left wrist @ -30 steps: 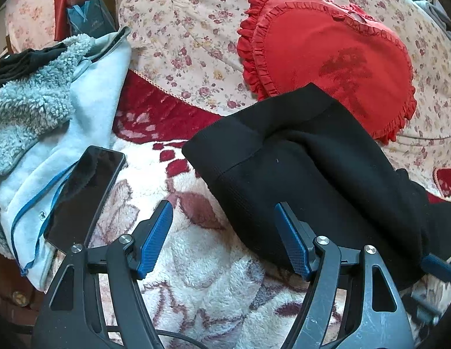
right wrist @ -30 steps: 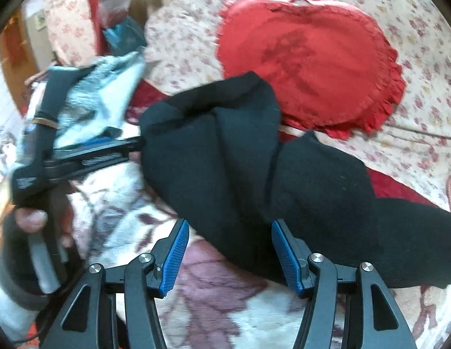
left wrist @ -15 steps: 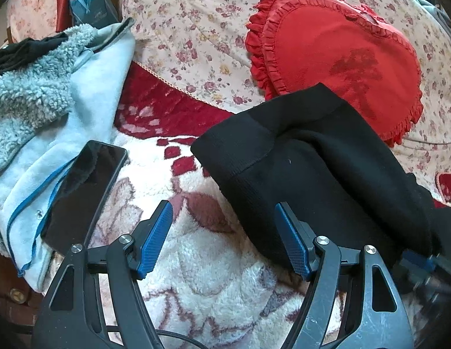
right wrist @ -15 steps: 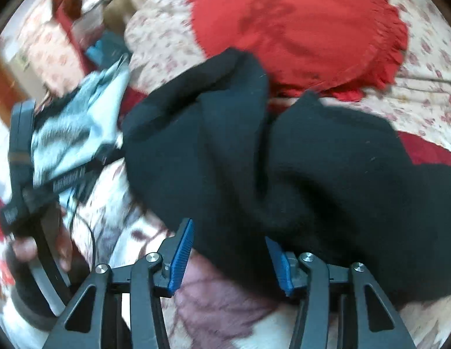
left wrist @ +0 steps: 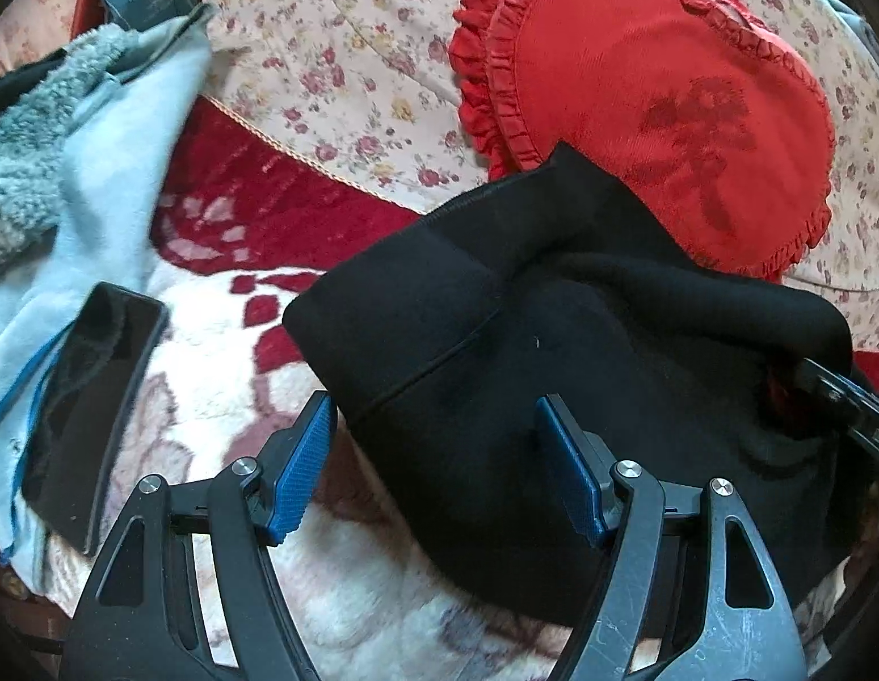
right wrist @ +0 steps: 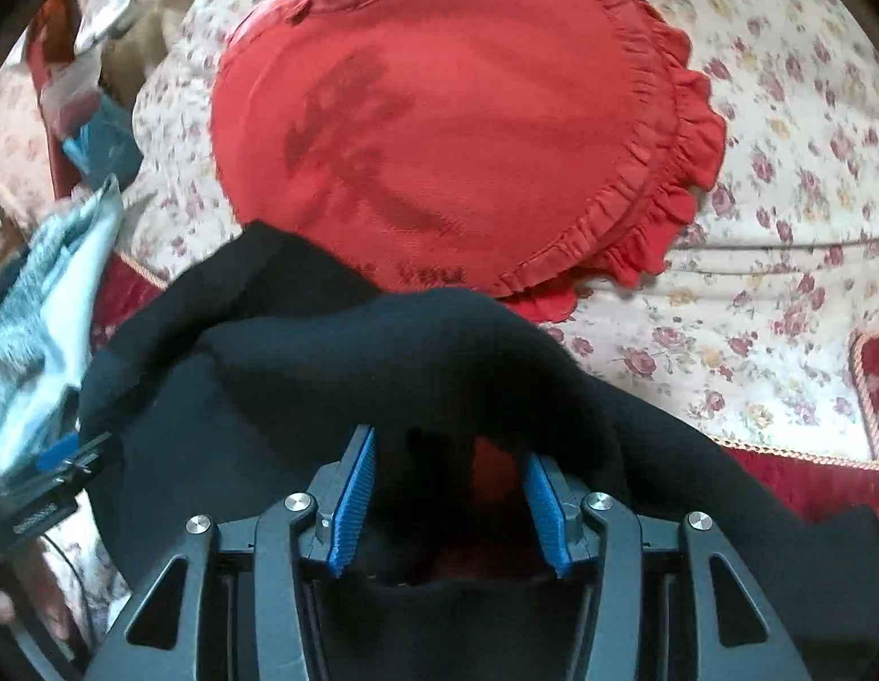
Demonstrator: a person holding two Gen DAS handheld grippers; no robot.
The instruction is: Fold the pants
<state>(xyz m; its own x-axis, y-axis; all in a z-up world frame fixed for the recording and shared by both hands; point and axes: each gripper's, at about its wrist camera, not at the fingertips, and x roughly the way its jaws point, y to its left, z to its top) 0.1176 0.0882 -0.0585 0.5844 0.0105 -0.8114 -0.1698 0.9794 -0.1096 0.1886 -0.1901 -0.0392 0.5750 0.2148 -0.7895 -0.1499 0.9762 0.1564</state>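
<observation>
Floral bedding (left wrist: 348, 51) in cream with small roses fills the background of the left wrist view, and a red heart-shaped cushion (left wrist: 655, 108) with a ruffled edge lies on it. Below the cushion, overlapping its lower edge, sit the black pants (left wrist: 552, 352), bunched and partly folded on a plush white-and-red blanket (left wrist: 223, 397). The waistband end points away from the cushion, toward a dark phone (left wrist: 93, 414) that rests on a pale blue fleece garment (left wrist: 81, 170) well to the cushion's left. The left gripper (left wrist: 433, 465) has its blue-padded fingers (left wrist: 300, 465) spread wide — one pad sits over the blanket just off the pants' edge, the other over the black fabric, and nothing is clamped between them. At the far right edge, below the cushion, part of the other tool pokes into the cloth.

From the right wrist view, the cushion (right wrist: 456, 130) takes up the upper middle, with the bedding (right wrist: 779, 227) around it. The pants (right wrist: 337, 386) lie directly beneath the cushion, a thick fold humped up across the frame. The right gripper (right wrist: 448, 488) reaches under that hump: its fingers (right wrist: 354, 494) stand apart, a fold of black cloth draped over and between them — not pinched. The left gripper (right wrist: 59, 465) shows at the pants' far left edge, beside the fleece (right wrist: 47, 284).
</observation>
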